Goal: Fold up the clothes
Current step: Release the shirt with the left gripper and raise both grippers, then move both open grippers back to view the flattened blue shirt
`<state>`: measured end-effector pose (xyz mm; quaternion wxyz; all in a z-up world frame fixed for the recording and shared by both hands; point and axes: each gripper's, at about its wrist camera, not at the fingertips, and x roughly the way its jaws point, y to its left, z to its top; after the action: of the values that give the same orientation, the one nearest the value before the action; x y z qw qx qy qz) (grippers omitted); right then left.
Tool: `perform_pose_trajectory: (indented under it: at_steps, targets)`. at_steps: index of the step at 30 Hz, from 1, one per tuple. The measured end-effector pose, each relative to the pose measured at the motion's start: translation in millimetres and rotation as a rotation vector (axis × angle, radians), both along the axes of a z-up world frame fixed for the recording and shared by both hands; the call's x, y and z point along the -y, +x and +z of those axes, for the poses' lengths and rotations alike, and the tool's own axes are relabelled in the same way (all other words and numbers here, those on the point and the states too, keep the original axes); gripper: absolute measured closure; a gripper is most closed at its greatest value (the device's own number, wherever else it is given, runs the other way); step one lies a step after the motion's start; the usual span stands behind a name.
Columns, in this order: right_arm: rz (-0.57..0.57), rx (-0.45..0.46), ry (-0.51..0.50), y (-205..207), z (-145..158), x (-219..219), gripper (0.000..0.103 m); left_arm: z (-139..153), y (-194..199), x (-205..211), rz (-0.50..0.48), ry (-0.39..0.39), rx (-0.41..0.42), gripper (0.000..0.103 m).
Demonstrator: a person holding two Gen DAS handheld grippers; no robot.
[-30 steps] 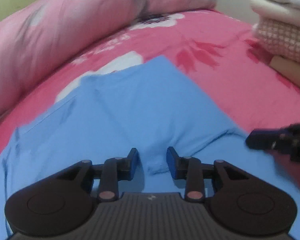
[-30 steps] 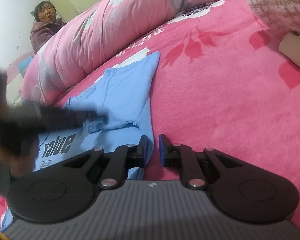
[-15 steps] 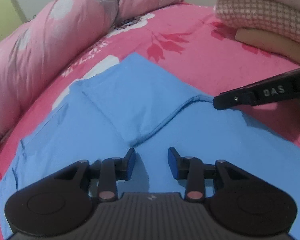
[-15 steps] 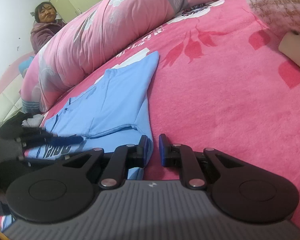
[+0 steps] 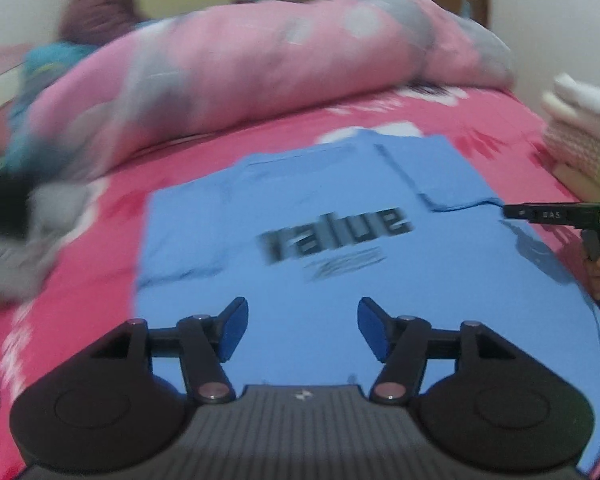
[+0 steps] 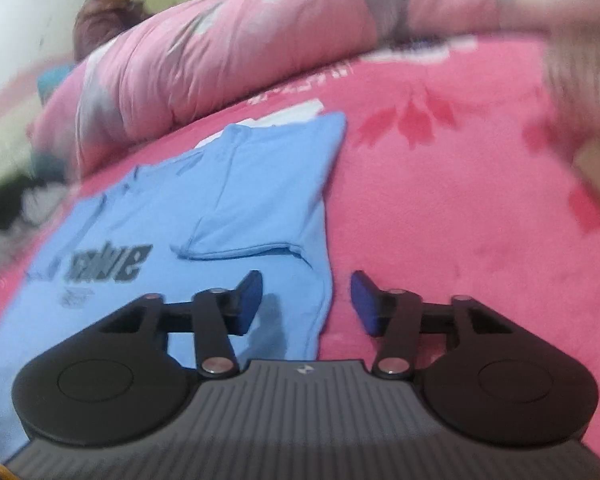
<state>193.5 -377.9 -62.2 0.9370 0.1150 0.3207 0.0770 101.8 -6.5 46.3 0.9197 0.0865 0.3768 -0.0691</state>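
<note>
We've got one blue T-shirt lying flat on the pink floral bed, print side up with "value" across the chest. The sleeve on the right side is already folded in over the body; the other side looks folded too, though the blur makes it hard to be sure.

Left gripper hovers over the lower part of the shirt, jaws apart and opening, nothing between them. Right gripper sits at the shirt's right edge, jaws also opening; the edge of the cloth runs under the gap but the pads aren't pressing on it.

Handling-wise: thin, light, floppy knit. It'll sag and crease wherever it isn't supported, and the fuzzy bedspread will probably drag at it. We'd pinch the hem at its two corners and carry it up towards the collar.

Count: one shirt, two grippers, one rolled pink quilt, one stack of folded things at the right, one person in the background.
</note>
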Motion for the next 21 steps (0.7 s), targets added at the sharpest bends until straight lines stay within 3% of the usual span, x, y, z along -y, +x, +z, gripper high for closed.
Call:
perform_pose_trajectory:
  at_steps: [4, 10, 15, 21]
  targets:
    - [-0.028, 0.114, -0.102, -22.2, 17.5, -15.4, 0.054, 8.8, -50.9, -54.0, 0.092, -0.018, 0.052, 0.036]
    - [-0.061, 0.068, -0.023, -83.8, 7.9, -37.6, 0.054, -13.6, -80.7, -118.7, 0.228, -0.122, -0.005, 0.035]
    - [-0.066, 0.042, -0.183, -165.5, 11.8, -75.3, 0.054, -33.6, -90.7, -143.5, 0.300, -0.205, 0.002, 0.035]
    - [-0.092, -0.018, -0.209, -264.0, 14.5, -81.5, 0.054, -53.4, -123.0, -172.1, 0.375, -0.261, 0.020, 0.035]
